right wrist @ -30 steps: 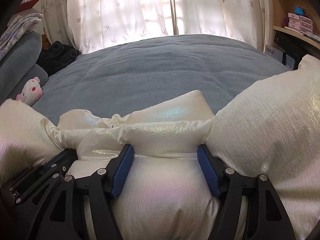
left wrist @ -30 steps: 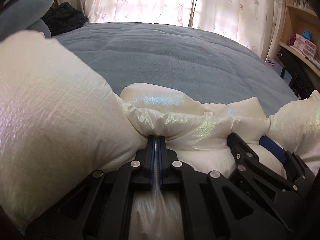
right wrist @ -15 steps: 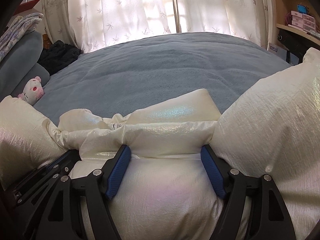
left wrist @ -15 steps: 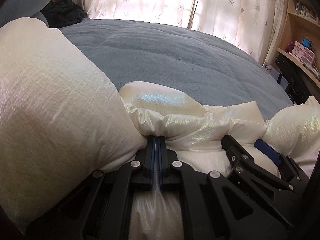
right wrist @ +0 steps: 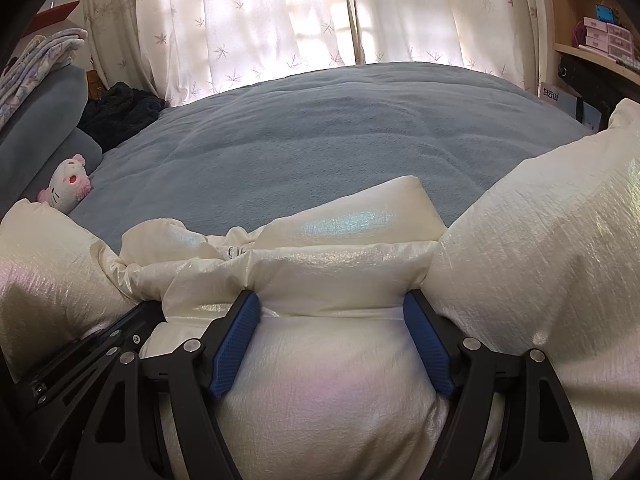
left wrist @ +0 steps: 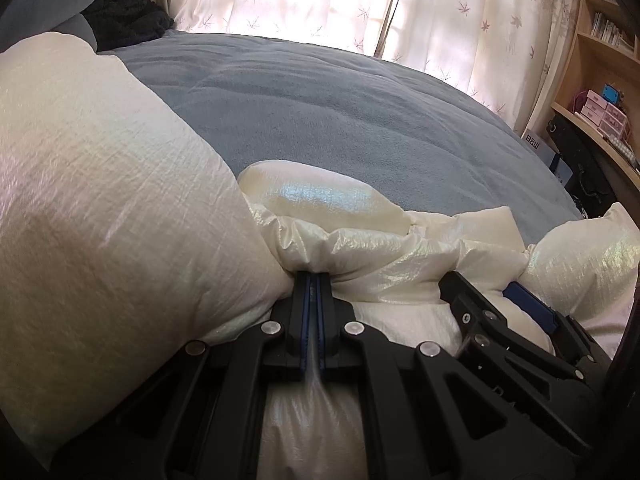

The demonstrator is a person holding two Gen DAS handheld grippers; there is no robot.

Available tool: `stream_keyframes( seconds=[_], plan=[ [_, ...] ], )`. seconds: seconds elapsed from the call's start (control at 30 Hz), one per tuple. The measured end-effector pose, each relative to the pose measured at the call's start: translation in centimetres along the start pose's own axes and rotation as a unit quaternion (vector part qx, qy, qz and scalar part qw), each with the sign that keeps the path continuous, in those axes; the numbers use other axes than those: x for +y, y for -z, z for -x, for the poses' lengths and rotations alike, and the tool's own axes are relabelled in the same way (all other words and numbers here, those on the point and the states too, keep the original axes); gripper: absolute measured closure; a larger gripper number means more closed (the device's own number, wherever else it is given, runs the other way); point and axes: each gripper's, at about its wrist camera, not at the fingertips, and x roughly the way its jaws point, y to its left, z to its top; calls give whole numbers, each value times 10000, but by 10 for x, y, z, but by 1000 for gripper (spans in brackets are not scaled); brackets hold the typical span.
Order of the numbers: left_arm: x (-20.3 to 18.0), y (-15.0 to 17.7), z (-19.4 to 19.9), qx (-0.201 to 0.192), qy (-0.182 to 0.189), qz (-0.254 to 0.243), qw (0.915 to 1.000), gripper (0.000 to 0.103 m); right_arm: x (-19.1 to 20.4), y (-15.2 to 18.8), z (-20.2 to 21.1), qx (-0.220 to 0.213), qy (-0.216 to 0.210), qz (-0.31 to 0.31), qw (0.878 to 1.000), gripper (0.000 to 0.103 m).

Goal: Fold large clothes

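Two grippers work one cream puffer jacket (right wrist: 320, 392) bunched on the blue bedspread (right wrist: 328, 136) directly ahead. Left gripper (left wrist: 313, 280) is pressed together on a thin fold; right gripper (right wrist: 332, 320) is spread around a puffy roll. Judged light, soft, springy and slippery: grip seams.

Cream puffer jacket (right wrist: 328, 392), blue blanket (right wrist: 340, 132), leaf-print curtains (right wrist: 260, 20)

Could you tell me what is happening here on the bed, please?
A person is folding a puffy white jacket on a blue blanket, one hand-held gripper in each hand. The left hand-held gripper is shut on a pinch of its fabric. The right hand-held gripper stands wide astride a padded section.
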Motion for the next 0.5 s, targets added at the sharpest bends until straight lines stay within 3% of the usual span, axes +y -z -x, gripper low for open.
stream_keyframes(
  seconds=[0.5],
  plan=[
    [6, -1, 0, 13, 125, 59, 9999, 102, 1, 1, 0, -4, -84, -36, 10000, 25]
  ],
)
